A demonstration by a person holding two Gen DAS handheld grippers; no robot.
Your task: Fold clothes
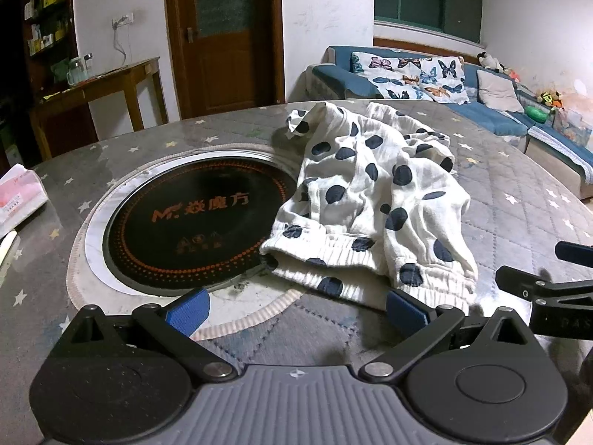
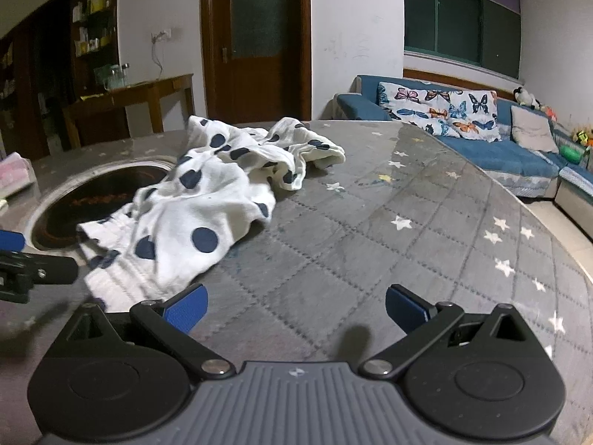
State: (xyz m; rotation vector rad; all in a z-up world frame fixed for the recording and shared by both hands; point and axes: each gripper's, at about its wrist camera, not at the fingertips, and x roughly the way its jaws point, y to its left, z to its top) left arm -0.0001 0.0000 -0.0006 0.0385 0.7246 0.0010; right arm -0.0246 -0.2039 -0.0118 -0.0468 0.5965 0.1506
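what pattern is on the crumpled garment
White with dark navy polka dots; clearest in the left wrist view.

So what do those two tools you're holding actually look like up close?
The two match. The left tool and right tool each have two blue, textured finger pads on black linkage bars with silver pivot pins, round black discs on either side, and a ribbed grey body bearing a small round emblem. No cables or sleeves show.

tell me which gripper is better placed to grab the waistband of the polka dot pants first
Left. The left gripper is open with the elastic waistband lying just ahead between its fingers. The right gripper is also open, but faces mostly bare table cover, with the polka dot pants off to its left.
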